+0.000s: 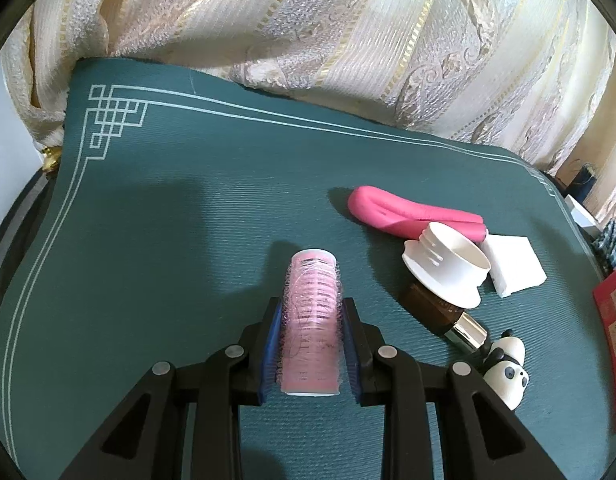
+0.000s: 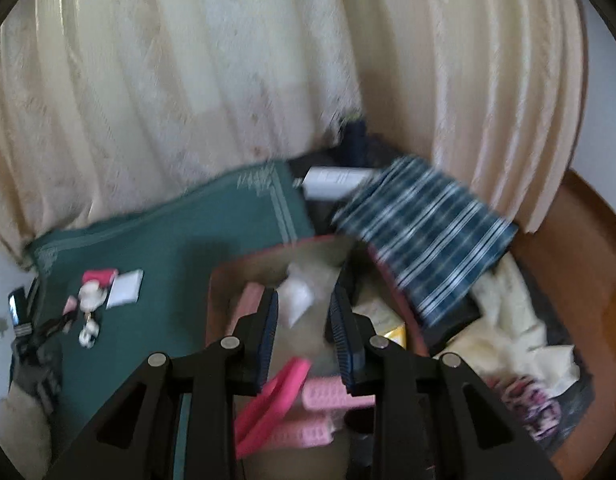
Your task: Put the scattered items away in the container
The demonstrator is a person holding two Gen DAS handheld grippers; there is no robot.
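Observation:
My left gripper is shut on a pink hair roller, held lengthwise between its blue pads above the green mat. To its right on the mat lie a pink foam piece, a white threaded cap over a brown bottle, a white pad and a panda figure. My right gripper is open and empty above the cardboard box, which holds pink rollers, a pink clip and a white item. This view is blurred.
Cream curtains hang behind the mat. A checked blue cloth and cream fabric lie right of the box on a brown surface. The box's red edge shows at the far right of the left wrist view.

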